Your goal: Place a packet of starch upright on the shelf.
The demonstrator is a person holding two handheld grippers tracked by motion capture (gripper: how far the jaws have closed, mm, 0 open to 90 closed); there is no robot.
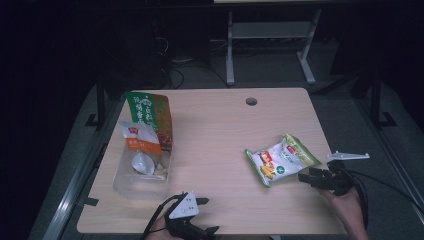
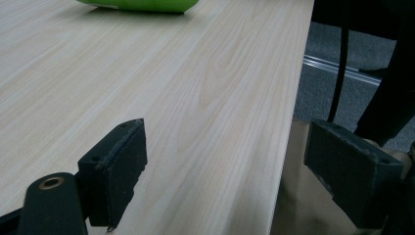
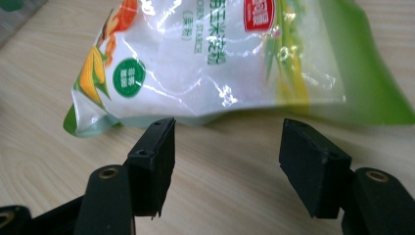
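The right gripper (image 3: 222,161), jaws open and empty, faces the starch bag (image 3: 220,58) near the table's (image 1: 225,135) right edge; left gripper (image 2: 225,171) jaws open at the near edge.

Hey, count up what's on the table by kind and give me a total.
Snack and food bags: 3 – the green and white corn starch bag, the tall green and orange bag and the small white and orange bag
Clear plastic bins: 1
Total: 4
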